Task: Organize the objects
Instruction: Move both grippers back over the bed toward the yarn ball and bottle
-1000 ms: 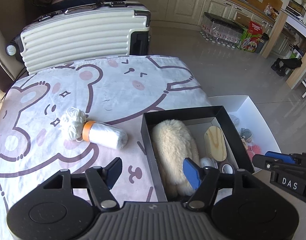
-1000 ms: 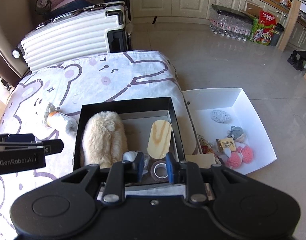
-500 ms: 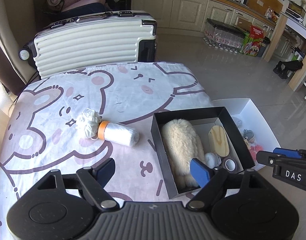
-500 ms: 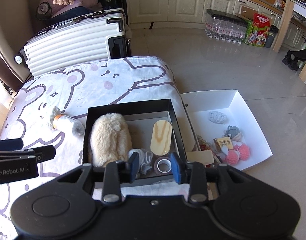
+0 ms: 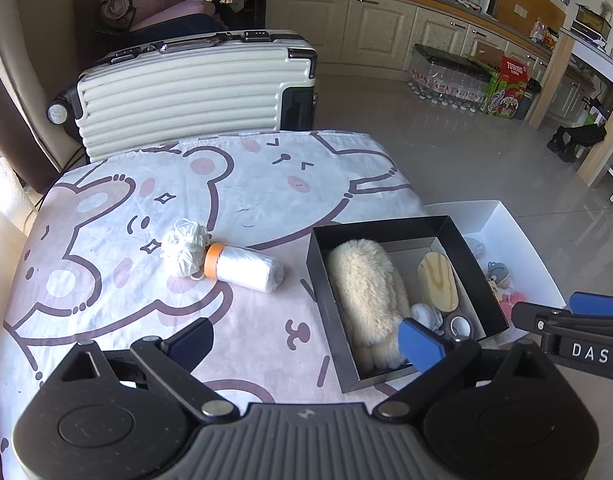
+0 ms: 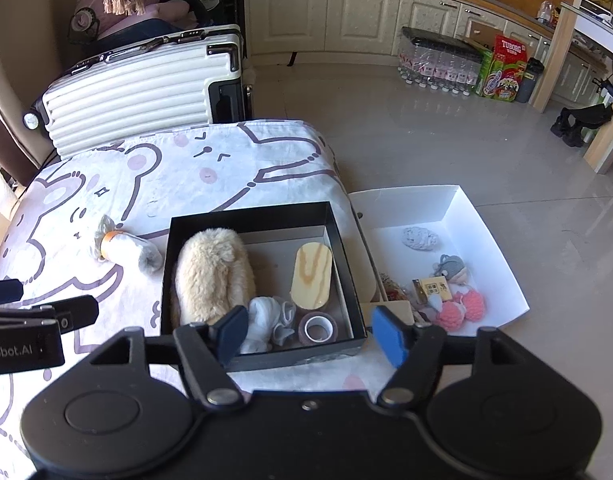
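Note:
A black box (image 5: 320, 276) (image 6: 250, 212) sits at the right edge of the bear-print table. Inside lie a cream fluffy toy (image 5: 362, 280) (image 6: 212, 272), an oval wooden piece (image 5: 438, 280) (image 6: 311, 274), a white cloth bundle (image 6: 266, 318) and a tape roll (image 6: 317, 328). On the cloth lies a white roll with an orange band (image 5: 242, 268) (image 6: 124, 250) beside a white string ball (image 5: 182, 252). My left gripper (image 5: 306, 340) hangs above the table, jaws opening, nothing between them. My right gripper (image 6: 310, 334) hovers over the box's near edge, jaws opening, empty.
A white tray (image 6: 486, 224) (image 5: 522, 248) below the table's right side holds a grey knitted piece (image 6: 420, 238), pink pompoms (image 6: 464, 308) and small trinkets. A cream suitcase (image 5: 194, 88) (image 6: 142, 92) stands behind the table. Kitchen cabinets and bottle packs line the far wall.
Both grippers have opened wide and drawn back slightly from the box. The white cloth bundle and tape roll now show in the box's near corner.

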